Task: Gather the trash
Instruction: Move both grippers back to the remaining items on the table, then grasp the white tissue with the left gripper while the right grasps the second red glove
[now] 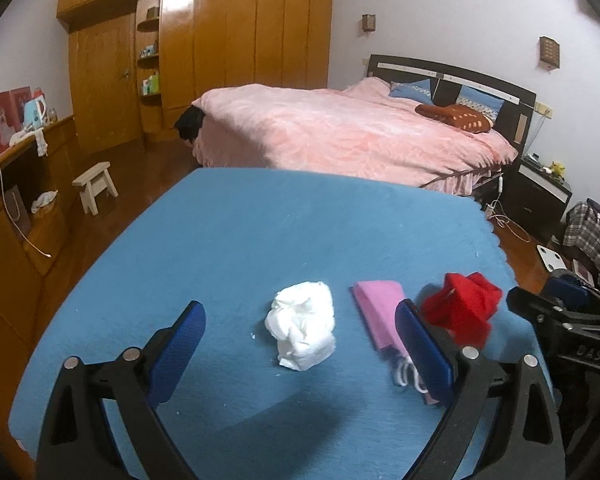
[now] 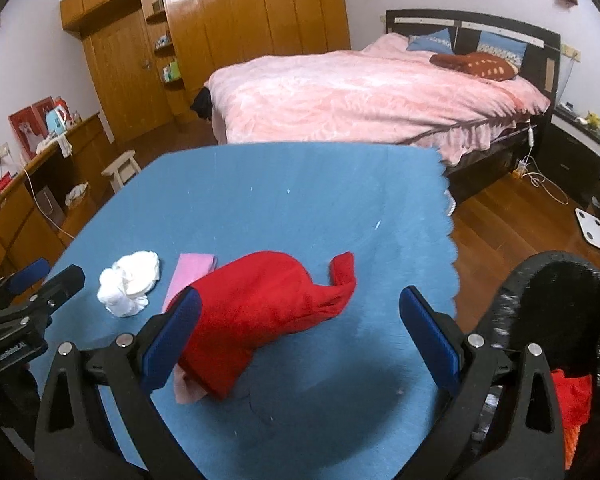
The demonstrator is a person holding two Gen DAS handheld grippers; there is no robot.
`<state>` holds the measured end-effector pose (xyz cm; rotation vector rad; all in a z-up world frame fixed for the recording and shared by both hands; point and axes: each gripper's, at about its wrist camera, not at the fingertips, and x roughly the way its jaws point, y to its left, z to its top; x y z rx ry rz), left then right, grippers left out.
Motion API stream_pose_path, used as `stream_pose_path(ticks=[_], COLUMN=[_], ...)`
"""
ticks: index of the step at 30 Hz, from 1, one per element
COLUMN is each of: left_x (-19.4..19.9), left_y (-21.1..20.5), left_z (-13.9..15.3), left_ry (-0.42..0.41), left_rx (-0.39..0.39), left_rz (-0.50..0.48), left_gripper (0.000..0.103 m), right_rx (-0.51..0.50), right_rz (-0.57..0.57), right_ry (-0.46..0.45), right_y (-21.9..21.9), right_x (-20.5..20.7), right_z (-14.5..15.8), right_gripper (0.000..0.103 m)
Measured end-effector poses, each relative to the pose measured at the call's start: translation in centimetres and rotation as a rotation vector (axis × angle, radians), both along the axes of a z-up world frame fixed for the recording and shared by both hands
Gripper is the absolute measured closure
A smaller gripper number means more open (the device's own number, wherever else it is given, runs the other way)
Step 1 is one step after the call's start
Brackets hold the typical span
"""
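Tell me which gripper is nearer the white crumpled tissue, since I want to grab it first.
Left. The left gripper is open with the tissue between its fingers; the right gripper sits farther right, over the red cloth.

So there's a table with a blue cloth (image 1: 260, 232) covering the whole top, scalloped edge running along its right side. Three things are sitting on it in a row near the front edge. Crumpled white tissue wad (image 1: 301, 335) is lying around the middle, a flat pink pouch (image 1: 378, 312) with white loops at its near end is resting just beside it at 3 o'clock, and a red fabric piece (image 1: 460, 312) is lying at 3 o'clock from the pouch. In the right wrist view the red fabric is overlapping the pouch's edge, with something pale pink poking out underneath at 6 o'clock.
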<state>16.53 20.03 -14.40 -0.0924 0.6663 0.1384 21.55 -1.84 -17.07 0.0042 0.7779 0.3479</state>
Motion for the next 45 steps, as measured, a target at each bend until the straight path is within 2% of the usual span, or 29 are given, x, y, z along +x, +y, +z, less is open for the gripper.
stream_pose_path(ticks=[9, 16, 18, 19, 23, 24, 26, 30, 32, 36, 40, 45], left_x=[1.2, 2.8, 3.2, 3.5, 4.4, 4.5, 5.0, 5.6, 5.9, 6.2, 5.9, 5.3], left_y=[1.1, 1.4, 1.5, 1.5, 1.6, 1.6, 1.6, 1.4, 1.4, 1.4, 1.4, 1.1], left_z=[-1.7, -3.0, -3.4, -3.6, -4.6, -4.7, -5.3, -5.8, -6.2, -6.5, -6.3, -5.0], left_ry=[0.025, 0.060, 0.073, 0.079, 0.109, 0.116, 0.139, 0.170, 0.190, 0.210, 0.196, 0.158], left_rx=[-0.012, -0.018, -0.024, -0.026, -0.035, -0.038, -0.047, -0.063, -0.067, -0.070, -0.071, -0.064], left_rz=[0.005, 0.002, 0.000, -0.001, -0.009, -0.011, -0.025, -0.049, -0.054, -0.053, -0.052, -0.052], left_gripper=[0.009, 0.009, 0.010, 0.010, 0.013, 0.014, 0.018, 0.030, 0.036, 0.051, 0.057, 0.057], right_rx=[-0.037, -0.056, -0.060, -0.060, -0.051, -0.048, -0.040, -0.036, -0.024, -0.010, 0.005, 0.028], right_rz=[0.004, 0.035, 0.054, 0.065, 0.081, 0.083, 0.091, 0.111, 0.124, 0.146, 0.148, 0.147], right_ry=[0.059, 0.092, 0.114, 0.123, 0.140, 0.141, 0.143, 0.146, 0.152, 0.159, 0.153, 0.104], right_y=[1.3, 2.3, 2.7, 2.8, 2.9, 2.8, 2.8, 3.0, 3.1, 3.2, 3.0, 2.6], right_x=[2.5, 3.5, 3.7, 3.8, 3.8, 3.8, 3.7, 3.7, 3.7, 3.6, 3.5, 3.1], right_z=[-3.3, -4.5, -4.9, -5.0, -5.3, -5.3, -5.3, -5.2, -5.2, -5.0, -4.4, -2.1], right_gripper=[0.007, 0.007, 0.015, 0.023, 0.036, 0.038, 0.053, 0.065, 0.077, 0.085, 0.087, 0.087])
